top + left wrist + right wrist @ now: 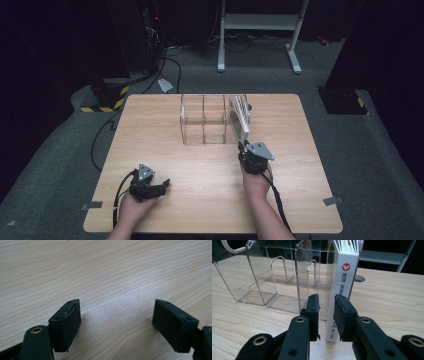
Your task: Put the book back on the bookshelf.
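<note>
On the left of the wooden table (pixel 165 131), the left gripper (pixel 116 322) rests low over bare wood near the front edge, its jaws spread wide with nothing between them.

Toward the middle stands a clear plastic organizer (pixel 206 120) with 3 upright compartments; the left and middle ones look empty in the right gripper view.

The book (pixel 342 287) stands upright in the rightmost compartment, its spine facing the person. The spine is white, with a red round logo holding a white heart-like mark near the top, and dark Chinese characters running down below it; the first 2 read roughly "信谊", and the lower ones are partly hidden behind a jaw. A fan of thin white page or card edges shows along its top.

The right gripper (pixel 326 315) sits right at the spine's lower part. Its jaws are nearly together, a narrow gap between them; the right jaw overlaps the spine, but no squeeze on the book is evident.
</note>
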Motion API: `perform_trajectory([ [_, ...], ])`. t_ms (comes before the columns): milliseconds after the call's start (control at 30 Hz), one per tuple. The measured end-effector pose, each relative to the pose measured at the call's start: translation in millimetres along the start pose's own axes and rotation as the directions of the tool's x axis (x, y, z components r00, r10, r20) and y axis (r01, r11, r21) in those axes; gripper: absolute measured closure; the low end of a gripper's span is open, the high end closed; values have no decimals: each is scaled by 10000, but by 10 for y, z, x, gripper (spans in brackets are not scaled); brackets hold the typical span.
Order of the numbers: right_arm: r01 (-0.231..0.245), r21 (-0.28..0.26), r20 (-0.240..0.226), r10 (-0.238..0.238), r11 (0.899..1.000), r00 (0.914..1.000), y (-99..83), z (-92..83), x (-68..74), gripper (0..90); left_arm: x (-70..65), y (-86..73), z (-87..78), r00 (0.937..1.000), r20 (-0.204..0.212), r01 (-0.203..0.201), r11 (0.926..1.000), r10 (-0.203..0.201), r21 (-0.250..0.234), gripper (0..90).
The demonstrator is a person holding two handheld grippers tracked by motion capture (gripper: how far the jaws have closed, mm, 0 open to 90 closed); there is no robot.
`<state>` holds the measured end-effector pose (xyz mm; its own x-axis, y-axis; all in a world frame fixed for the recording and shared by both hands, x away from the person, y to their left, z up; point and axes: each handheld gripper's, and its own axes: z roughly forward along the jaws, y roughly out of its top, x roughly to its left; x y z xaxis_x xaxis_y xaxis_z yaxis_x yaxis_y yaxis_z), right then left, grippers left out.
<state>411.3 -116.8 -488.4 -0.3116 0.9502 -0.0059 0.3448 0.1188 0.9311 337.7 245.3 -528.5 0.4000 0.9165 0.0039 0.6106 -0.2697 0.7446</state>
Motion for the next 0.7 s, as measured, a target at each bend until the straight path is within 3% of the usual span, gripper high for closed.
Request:
perform_trajectory([
  [367,79,-94,-405,-83,9999,9991,57,-145,-23,659,-1,0,0,10000,-9,11,10000,-11,-3,229],
  [700,-16,513,-1289,82,9987,9916,7,-404,-143,388,2,1,1,10000,19,-54,10000,54,16,223],
])
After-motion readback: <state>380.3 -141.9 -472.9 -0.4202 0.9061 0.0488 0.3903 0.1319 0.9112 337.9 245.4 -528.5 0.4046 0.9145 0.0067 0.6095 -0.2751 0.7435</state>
